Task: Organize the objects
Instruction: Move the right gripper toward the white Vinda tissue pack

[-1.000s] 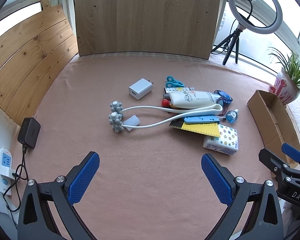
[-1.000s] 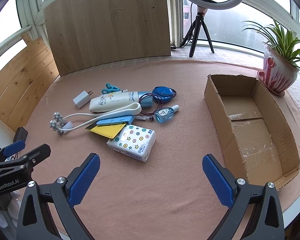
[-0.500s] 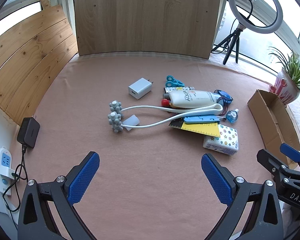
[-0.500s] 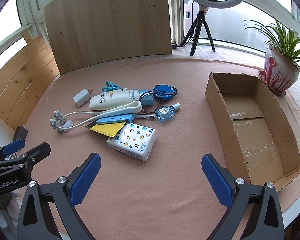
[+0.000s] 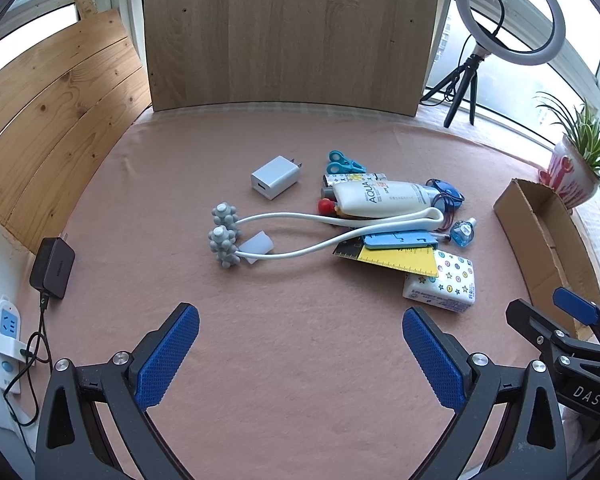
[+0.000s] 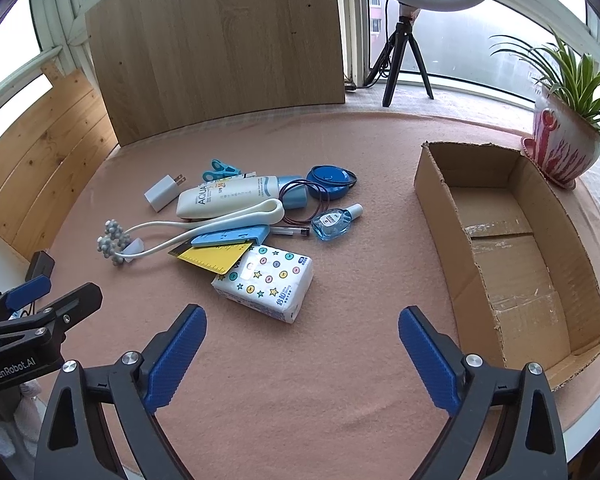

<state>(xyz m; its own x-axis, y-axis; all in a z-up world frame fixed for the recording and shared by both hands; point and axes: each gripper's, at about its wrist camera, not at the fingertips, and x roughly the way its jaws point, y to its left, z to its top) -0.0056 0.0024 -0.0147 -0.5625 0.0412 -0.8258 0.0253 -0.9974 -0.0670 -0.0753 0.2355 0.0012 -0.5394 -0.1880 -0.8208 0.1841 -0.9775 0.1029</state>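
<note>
You are working in a home sunroom or enclosed balcony set up for filming: windows [image 6: 480, 36] wrap round the pink-felted worktop [image 5: 300, 360], a potted spider plant [image 6: 566, 120] stands by the glass, a ring light [image 5: 510, 12] rises on its tripod, and wooden boards [image 5: 284, 32] serve as backdrop.

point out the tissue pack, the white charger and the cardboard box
tissue pack [image 6: 266, 282], right wrist view, middle of its printed top face
white charger [image 5: 275, 177], left wrist view, centre of its top face
cardboard box [image 6: 458, 256], right wrist view, its near side wall

Both wrist views face the same clutter pile [image 5: 384, 220] from nearby
</note>
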